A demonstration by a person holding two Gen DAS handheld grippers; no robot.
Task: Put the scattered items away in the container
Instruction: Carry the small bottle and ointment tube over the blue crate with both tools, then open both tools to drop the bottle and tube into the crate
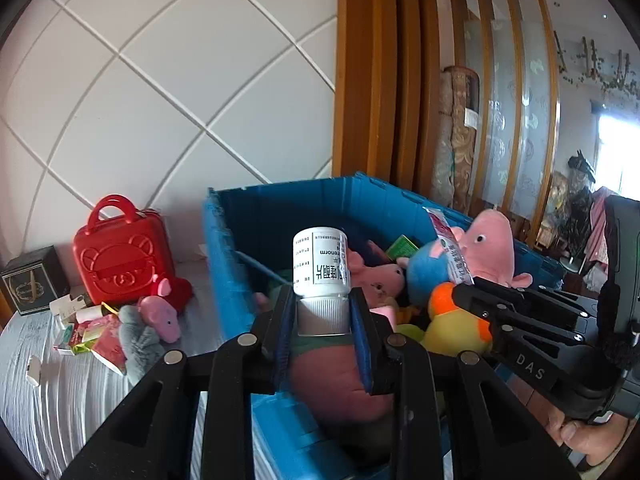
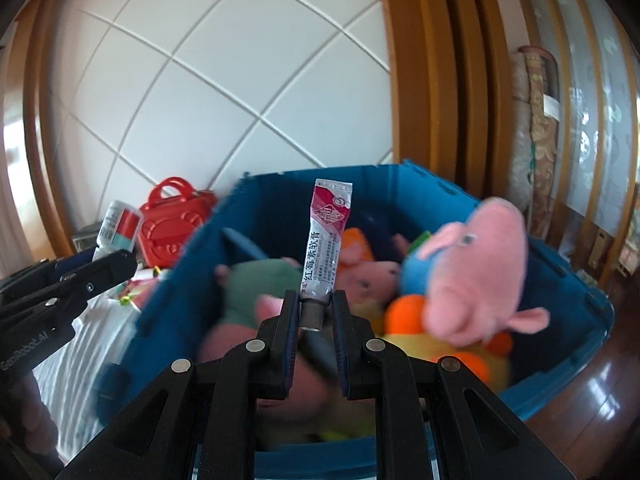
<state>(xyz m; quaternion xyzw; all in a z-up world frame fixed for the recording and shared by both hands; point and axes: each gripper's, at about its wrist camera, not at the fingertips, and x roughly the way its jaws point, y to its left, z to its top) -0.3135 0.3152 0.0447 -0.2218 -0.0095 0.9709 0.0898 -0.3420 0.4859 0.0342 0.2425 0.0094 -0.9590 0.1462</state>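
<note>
White diamond-panelled wall backs a blue crate (image 1: 224, 248) full of plush toys. Left gripper (image 1: 322, 312) clamps a white pill bottle (image 1: 320, 260) by its cap above the crate; right gripper (image 2: 316, 312), at 3 o'clock, pinches an ointment tube (image 2: 326, 236) there too.

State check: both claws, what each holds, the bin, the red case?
left claw: shut on white bottle
white bottle: upside down, gripped by its cap, over the bin
right claw: shut on ointment tube
ointment tube: upright, held at its cap end, over the bin
blue bin: open, plush toys inside
red case: closed, upright, outside the bin
</note>
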